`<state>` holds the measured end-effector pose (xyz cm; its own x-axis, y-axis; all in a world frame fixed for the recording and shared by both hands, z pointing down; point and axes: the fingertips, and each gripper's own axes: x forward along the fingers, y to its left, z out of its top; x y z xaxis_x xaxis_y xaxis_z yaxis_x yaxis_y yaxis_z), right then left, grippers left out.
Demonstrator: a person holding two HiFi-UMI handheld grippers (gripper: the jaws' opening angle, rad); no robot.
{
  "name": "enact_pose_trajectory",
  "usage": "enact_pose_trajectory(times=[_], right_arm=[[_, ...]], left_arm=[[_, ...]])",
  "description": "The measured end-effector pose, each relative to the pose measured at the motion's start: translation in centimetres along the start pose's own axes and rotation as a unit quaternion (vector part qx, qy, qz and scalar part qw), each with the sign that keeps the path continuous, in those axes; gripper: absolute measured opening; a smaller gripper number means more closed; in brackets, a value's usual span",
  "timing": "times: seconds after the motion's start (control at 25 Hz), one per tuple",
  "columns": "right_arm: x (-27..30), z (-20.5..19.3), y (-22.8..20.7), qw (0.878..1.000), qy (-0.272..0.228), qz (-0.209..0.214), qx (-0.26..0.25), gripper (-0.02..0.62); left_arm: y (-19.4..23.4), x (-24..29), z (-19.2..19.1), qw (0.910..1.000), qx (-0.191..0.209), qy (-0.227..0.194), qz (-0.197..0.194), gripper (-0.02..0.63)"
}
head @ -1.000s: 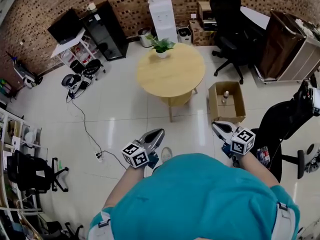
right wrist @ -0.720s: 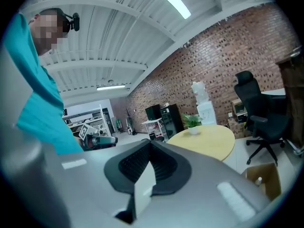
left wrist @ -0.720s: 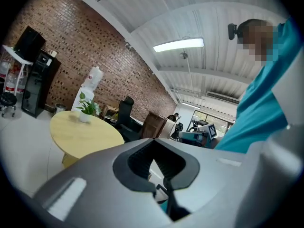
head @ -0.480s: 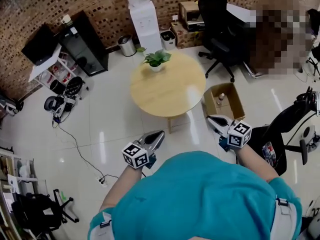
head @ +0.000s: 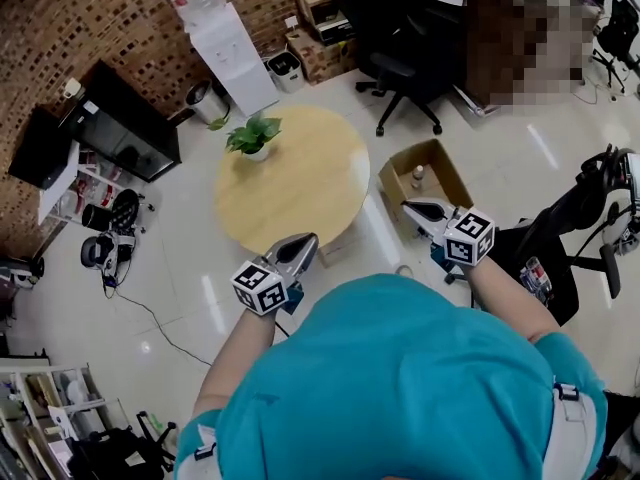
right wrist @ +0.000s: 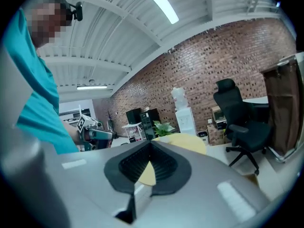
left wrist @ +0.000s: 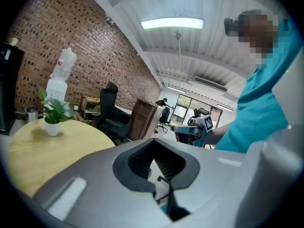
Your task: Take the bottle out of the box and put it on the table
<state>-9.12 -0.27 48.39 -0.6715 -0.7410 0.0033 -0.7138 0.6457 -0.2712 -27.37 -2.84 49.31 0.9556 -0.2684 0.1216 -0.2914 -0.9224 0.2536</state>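
Note:
In the head view an open cardboard box [head: 455,180] stands on the floor to the right of a round wooden table [head: 290,188]. A small clear bottle [head: 417,177] stands upright inside the box. My left gripper [head: 305,243] is shut and empty, held over the table's near edge. Also shut and empty, my right gripper [head: 414,210] hangs just over the near edge of the box. Both grippers point roughly level. The left gripper view shows the table [left wrist: 42,151] and the right gripper [left wrist: 183,128]; the right gripper view shows the table [right wrist: 187,144] and the left gripper [right wrist: 97,133].
A potted plant [head: 251,137] stands at the far side of the table. Black office chairs [head: 400,38] are behind the box and another chair [head: 575,218] at the right. A water dispenser [head: 225,43], a bin [head: 204,99] and black cabinets [head: 125,118] line the brick wall.
The person has walked forward: the table and the box have come closer and now lie right under both grippers. Both grippers stayed shut and rose a little.

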Motion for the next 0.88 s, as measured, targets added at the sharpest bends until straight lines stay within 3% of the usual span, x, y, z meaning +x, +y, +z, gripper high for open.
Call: enact_pose_trajectory(times=[0.2, 0.4, 0.64, 0.88], right_arm=[[-3.2, 1.1, -11.3, 1.0, 0.008, -0.006, -0.003, 0.002], [-5.3, 0.2, -22.5, 0.998, 0.022, -0.058, 0.02, 0.002], [-3.9, -1.1, -34.9, 0.986, 0.046, -0.144, 0.076, 0.003], [-3.5, -2.5, -43.6, 0.962, 0.096, -0.228, 0.113, 0.011]], left_arm=[[1.4, 13.9, 2.0, 0.9994, 0.003, 0.035, 0.001, 0.0], [3.5, 27.6, 1.4, 0.9955, 0.01, 0.092, -0.02, -0.002], [12.1, 41.0, -1.4, 0.9821, -0.001, 0.182, -0.048, 0.0], [18.4, 49.4, -4.9, 0.963, -0.018, 0.262, -0.059, 0.0]])
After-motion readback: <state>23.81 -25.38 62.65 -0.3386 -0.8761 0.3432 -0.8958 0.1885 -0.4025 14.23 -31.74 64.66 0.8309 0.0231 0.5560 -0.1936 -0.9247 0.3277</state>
